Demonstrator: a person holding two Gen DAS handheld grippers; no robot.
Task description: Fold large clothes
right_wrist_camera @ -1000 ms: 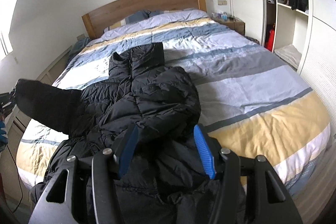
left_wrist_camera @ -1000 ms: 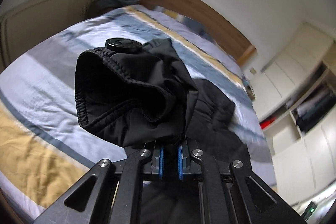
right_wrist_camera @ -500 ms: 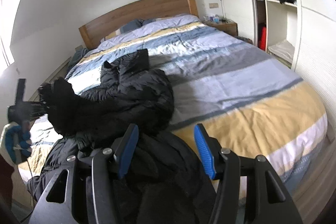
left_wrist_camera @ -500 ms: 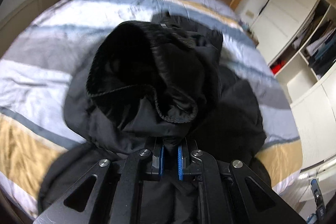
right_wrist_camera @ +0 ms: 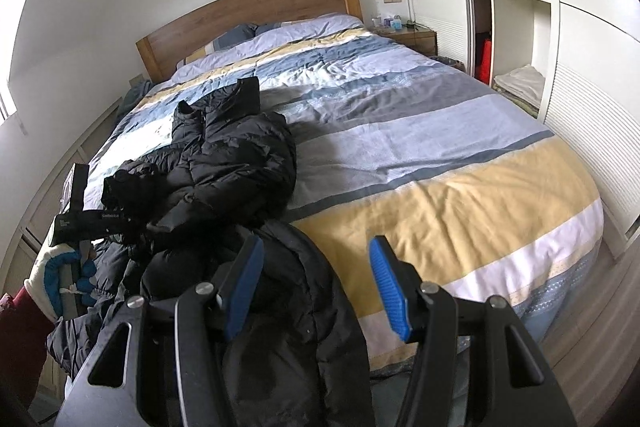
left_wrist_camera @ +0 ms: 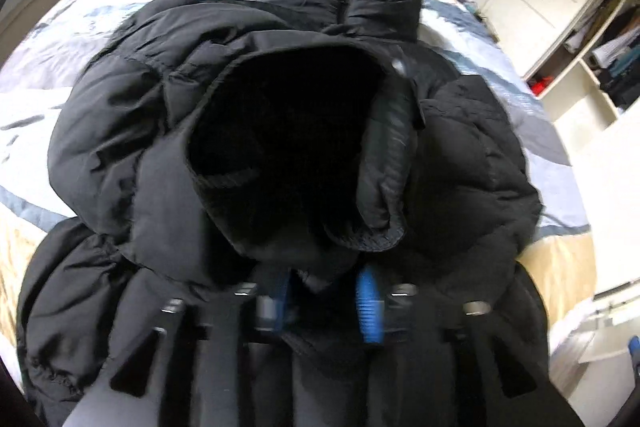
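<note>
A black puffer jacket (right_wrist_camera: 236, 155) lies on the left side of the striped bed (right_wrist_camera: 440, 163), its hem hanging over the foot edge. In the left wrist view its sleeve cuff (left_wrist_camera: 288, 155) lies folded across the jacket body (left_wrist_camera: 472, 163), opening facing the camera. My left gripper (left_wrist_camera: 326, 297) has its blue pads parted, with cuff fabric hanging loosely between them; the frame is blurred. It also shows in the right wrist view (right_wrist_camera: 120, 219) at the cuff. My right gripper (right_wrist_camera: 318, 287) is open and empty above the jacket's hem at the foot of the bed.
A wooden headboard (right_wrist_camera: 248, 23) and pillows are at the far end. A nightstand (right_wrist_camera: 408, 37) and an open white wardrobe (right_wrist_camera: 520, 7) with hanging clothes stand on the right. A low white cabinet runs along the left wall.
My left gripper carried the sleeve cuff over onto the jacket body, then its jaws parted from shut. My right gripper drew back to the right and stayed open.
</note>
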